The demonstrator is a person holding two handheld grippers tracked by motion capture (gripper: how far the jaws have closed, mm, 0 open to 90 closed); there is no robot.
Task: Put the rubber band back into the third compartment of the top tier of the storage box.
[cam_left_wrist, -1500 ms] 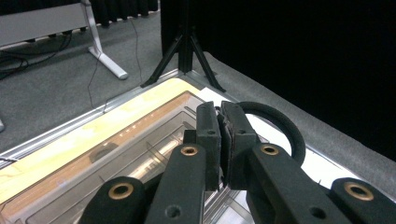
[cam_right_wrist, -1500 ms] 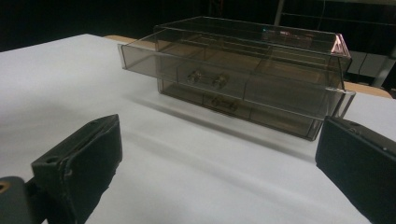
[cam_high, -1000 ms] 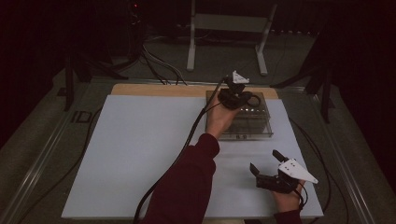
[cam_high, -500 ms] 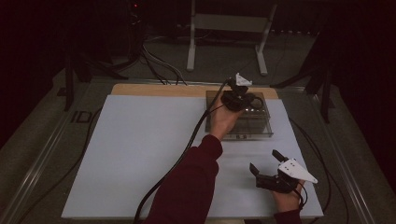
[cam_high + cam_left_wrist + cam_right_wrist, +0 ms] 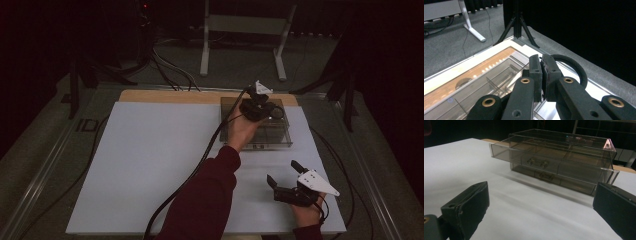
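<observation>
High view: the white table top (image 5: pixel 150 165) bears a clear, smoke-tinted drawer box (image 5: pixel 272 137) toward its far right, long axis running across the table and drawer fronts facing the person's side. Left gripper (image 5: pixel 256 106) hangs over the box's top, its jaws pressed together on a black ring (image 5: pixel 576 68) that curves out to one side of them, seen close in the left gripper view above the box's open compartments. Right gripper (image 5: pixel 287 181) rests near the table's near right edge, well apart from the box, jaws spread wide, nothing between them, pointing at the two drawer fronts (image 5: pixel 536 163).
</observation>
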